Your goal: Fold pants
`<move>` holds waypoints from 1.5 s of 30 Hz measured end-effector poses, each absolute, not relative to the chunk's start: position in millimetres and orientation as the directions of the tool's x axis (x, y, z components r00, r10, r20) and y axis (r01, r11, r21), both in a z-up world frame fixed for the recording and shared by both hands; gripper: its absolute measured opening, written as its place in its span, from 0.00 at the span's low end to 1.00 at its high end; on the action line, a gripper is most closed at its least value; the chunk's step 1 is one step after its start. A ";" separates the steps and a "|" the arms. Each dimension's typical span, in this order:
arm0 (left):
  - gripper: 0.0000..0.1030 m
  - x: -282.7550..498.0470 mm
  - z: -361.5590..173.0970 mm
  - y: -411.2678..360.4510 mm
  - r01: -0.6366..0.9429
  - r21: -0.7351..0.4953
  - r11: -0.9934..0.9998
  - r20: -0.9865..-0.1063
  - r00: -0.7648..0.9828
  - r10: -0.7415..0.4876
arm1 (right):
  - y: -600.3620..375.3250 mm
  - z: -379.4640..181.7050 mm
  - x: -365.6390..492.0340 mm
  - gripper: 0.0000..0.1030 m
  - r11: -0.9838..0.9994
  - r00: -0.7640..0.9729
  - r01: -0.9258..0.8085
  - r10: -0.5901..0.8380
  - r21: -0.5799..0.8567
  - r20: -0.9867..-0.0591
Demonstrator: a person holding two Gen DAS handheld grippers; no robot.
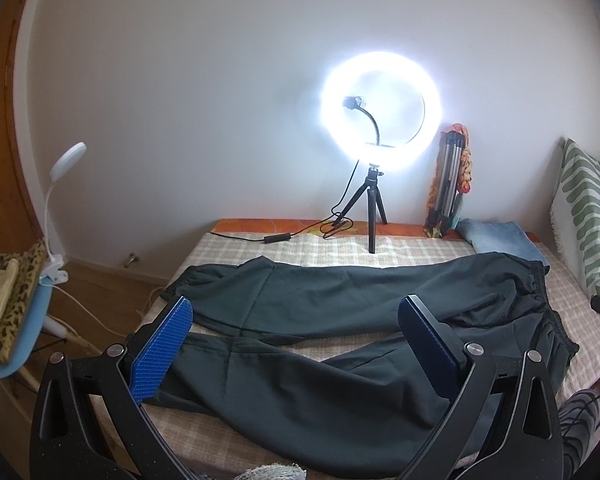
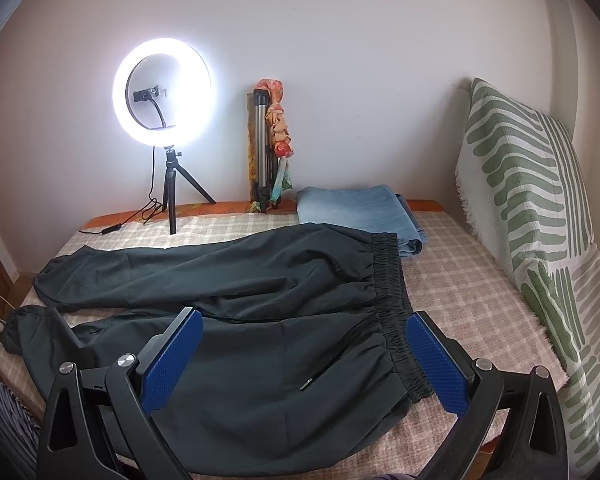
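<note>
The left gripper [image 1: 296,344] is held low and level, pointing forward, its two fingers spread wide apart with nothing between them. Its left pad [image 1: 162,350] shows its textured blue face, while the right pad [image 1: 432,344] looks darker, turned more edge-on. The right gripper [image 2: 304,354] sits in much the same pose, jaws wide apart and gripping nothing, both blue pads [image 2: 172,356] angled inward. Neither of the person's hands is in view behind the black finger mounts.
</note>
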State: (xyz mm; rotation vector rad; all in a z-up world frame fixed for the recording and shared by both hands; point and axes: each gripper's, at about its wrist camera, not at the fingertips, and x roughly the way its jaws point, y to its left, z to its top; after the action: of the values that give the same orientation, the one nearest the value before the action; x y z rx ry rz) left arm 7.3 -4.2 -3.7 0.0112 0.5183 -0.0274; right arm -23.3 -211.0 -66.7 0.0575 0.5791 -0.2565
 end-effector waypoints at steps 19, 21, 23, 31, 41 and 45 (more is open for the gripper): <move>0.99 7.4 -4.2 -4.7 0.026 0.002 1.000 -0.497 0.867 -0.022 | -210.2 -68.4 -19.8 1.00 0.969 0.802 0.245 -0.214 -0.019 -0.558; 0.99 6.5 -5.6 -5.1 0.025 0.001 1.000 -0.497 0.867 -0.021 | -209.9 -68.7 -19.8 1.00 0.970 0.802 0.243 -0.213 -0.019 -0.558; 0.99 7.3 -5.6 -5.1 0.026 0.000 1.000 -0.498 0.867 -0.022 | -208.6 -69.3 -17.7 1.00 0.970 0.801 0.241 -0.212 -0.022 -0.560; 0.99 10.1 -9.7 -4.8 0.025 -0.002 1.000 -0.501 0.865 -0.022 | -206.1 -68.0 -15.5 1.00 0.972 0.802 0.232 -0.207 -0.026 -0.560; 0.99 10.3 -9.9 10.0 0.004 -0.009 1.000 -0.502 0.865 -0.008 | -202.0 -67.6 -13.5 1.00 0.974 0.803 0.223 -0.201 -0.029 -0.561; 0.99 13.0 -10.8 19.6 -0.014 -0.004 1.000 -0.503 0.865 0.010 | -200.5 -67.6 -13.0 1.00 0.975 0.804 0.218 -0.198 -0.033 -0.560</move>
State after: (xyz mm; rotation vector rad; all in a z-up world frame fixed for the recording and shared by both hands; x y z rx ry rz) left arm 13.0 19.6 -10.8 -0.0077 0.5265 0.0125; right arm -13.0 -200.5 -67.6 0.0339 0.5963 -0.2230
